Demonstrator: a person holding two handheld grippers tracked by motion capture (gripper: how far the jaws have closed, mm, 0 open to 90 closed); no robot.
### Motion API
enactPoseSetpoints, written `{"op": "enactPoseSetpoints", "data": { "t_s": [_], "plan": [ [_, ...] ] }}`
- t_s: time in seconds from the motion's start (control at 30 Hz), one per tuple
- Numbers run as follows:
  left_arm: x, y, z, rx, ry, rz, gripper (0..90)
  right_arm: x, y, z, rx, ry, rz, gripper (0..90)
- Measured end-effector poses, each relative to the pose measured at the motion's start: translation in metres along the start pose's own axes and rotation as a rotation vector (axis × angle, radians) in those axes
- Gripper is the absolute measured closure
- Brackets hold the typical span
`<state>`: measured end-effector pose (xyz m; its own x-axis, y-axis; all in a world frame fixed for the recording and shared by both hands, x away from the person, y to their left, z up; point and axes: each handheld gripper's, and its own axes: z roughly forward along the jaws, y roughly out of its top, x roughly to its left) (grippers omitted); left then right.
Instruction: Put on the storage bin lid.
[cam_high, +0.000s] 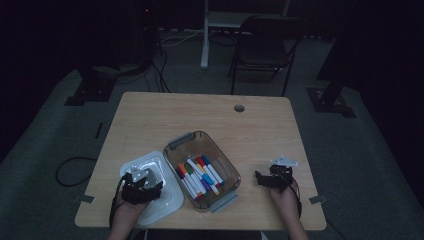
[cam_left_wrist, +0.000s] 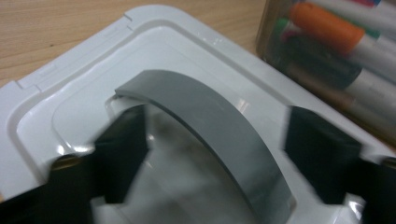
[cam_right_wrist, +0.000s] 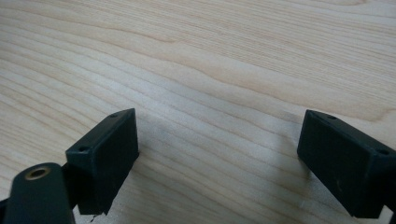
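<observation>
A white lid (cam_high: 169, 199) with a curved grey handle (cam_left_wrist: 210, 112) lies flat on the wooden table (cam_high: 200, 115) at the front left. My left gripper (cam_high: 149, 183) is low over it. In the left gripper view its jaws (cam_left_wrist: 215, 140) stand on either side of the handle, close to it, with small gaps still showing. Right of the lid stands a clear plastic box (cam_high: 220, 150) holding several coloured markers (cam_high: 200, 175); an orange-capped marker (cam_left_wrist: 327, 28) shows close by. My right gripper (cam_high: 261, 179) rests near the front right edge, open over bare wood (cam_right_wrist: 210, 56).
The table has a round cable hole (cam_high: 239, 107) near its far edge. A dark folding chair (cam_high: 262, 47) and a white stand leg (cam_high: 205, 35) are behind the table. Cables lie on the floor to the left (cam_high: 75, 170).
</observation>
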<state>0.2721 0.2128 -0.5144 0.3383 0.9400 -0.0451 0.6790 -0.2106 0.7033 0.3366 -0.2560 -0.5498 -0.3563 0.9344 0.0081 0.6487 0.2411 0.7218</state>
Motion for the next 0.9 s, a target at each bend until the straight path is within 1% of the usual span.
{"op": "enactPoseSetpoints", "data": {
  "t_s": [0.07, 0.1, 0.13, 0.17, 0.23, 0.3, 0.37, 0.43, 0.5, 0.53, 0.6, 0.63, 0.67, 0.7, 0.73, 0.77, 0.8, 0.83, 0.87, 0.9],
  "plan": [
    [0.002, 0.000, 0.001, -0.001, 0.002, 0.003, 35.8, 0.000, 0.000, 0.000, 0.000, 0.000, 0.000, 12.2],
    [0.004, -0.001, 0.000, -0.008, -0.004, -0.008, 37.4, 0.000, 0.000, 0.000, 0.000, 0.000, 0.000, 12.3],
    [0.005, -0.001, 0.000, -0.010, -0.004, -0.012, 41.6, 0.000, 0.000, 0.000, 0.000, 0.000, 0.000, 12.3],
    [0.006, -0.001, 0.000, -0.013, 0.003, -0.010, 43.6, 0.000, 0.000, 0.000, 0.000, 0.000, 0.000, 12.2],
    [0.008, -0.001, -0.001, -0.016, 0.000, -0.017, 47.4, 0.000, 0.000, 0.000, 0.000, 0.000, 0.000, 12.3],
    [0.011, -0.001, -0.001, -0.020, 0.007, -0.030, 51.1, 0.000, 0.000, 0.000, 0.000, 0.000, 0.000, 12.3],
    [0.014, -0.001, -0.003, -0.023, 0.026, -0.028, 55.6, 0.000, 0.000, 0.000, 0.000, 0.000, 0.000, 12.3],
    [0.020, -0.002, -0.006, -0.033, 0.045, -0.032, 61.6, 0.000, 0.000, 0.000, 0.000, 0.000, 0.000, 12.2],
    [0.027, -0.003, -0.007, -0.041, 0.043, -0.053, 66.3, 0.000, 0.000, 0.000, 0.000, 0.000, 0.000, 12.3],
    [0.030, -0.004, -0.009, -0.044, 0.043, -0.055, 67.4, 0.000, 0.000, 0.000, 0.000, 0.000, 0.000, 12.2],
    [0.034, -0.006, -0.011, -0.058, 0.063, -0.053, 67.7, 0.000, 0.000, 0.000, 0.000, 0.000, 0.000, 12.3],
    [0.036, -0.007, -0.012, -0.061, 0.070, -0.043, 67.8, 0.000, 0.000, 0.000, 0.000, 0.000, 0.000, 12.3],
    [0.038, -0.008, -0.011, -0.054, 0.070, -0.032, 67.7, 0.000, 0.000, 0.000, 0.000, 0.000, 0.000, 12.3],
    [0.042, -0.010, -0.011, -0.059, 0.056, -0.034, 67.6, 0.000, 0.000, 0.000, 0.000, 0.000, 0.000, 12.3],
    [0.044, -0.010, -0.012, -0.061, 0.057, -0.045, 67.5, 0.000, 0.000, 0.000, 0.000, -0.001, 0.001, 12.3],
    [0.045, -0.010, -0.012, -0.057, 0.061, -0.041, 67.3, 0.000, 0.000, 0.000, 0.000, -0.001, 0.002, 12.3],
    [0.047, -0.009, -0.011, -0.042, 0.061, -0.040, 65.8, 0.000, 0.000, 0.000, 0.000, -0.002, 0.002, 12.2],
    [0.048, -0.009, -0.010, -0.034, 0.059, -0.039, 57.4, 0.000, 0.000, 0.000, 0.000, -0.002, 0.002, 12.3],
    [0.049, -0.010, -0.009, -0.026, 0.051, -0.043, 51.3, 0.000, 0.000, 0.000, 0.000, -0.002, 0.002, 12.3],
    [0.050, -0.010, -0.008, -0.018, 0.038, -0.047, 47.2, 0.000, 0.000, 0.000, -0.001, -0.002, 0.001, 12.3]
  ]
}}
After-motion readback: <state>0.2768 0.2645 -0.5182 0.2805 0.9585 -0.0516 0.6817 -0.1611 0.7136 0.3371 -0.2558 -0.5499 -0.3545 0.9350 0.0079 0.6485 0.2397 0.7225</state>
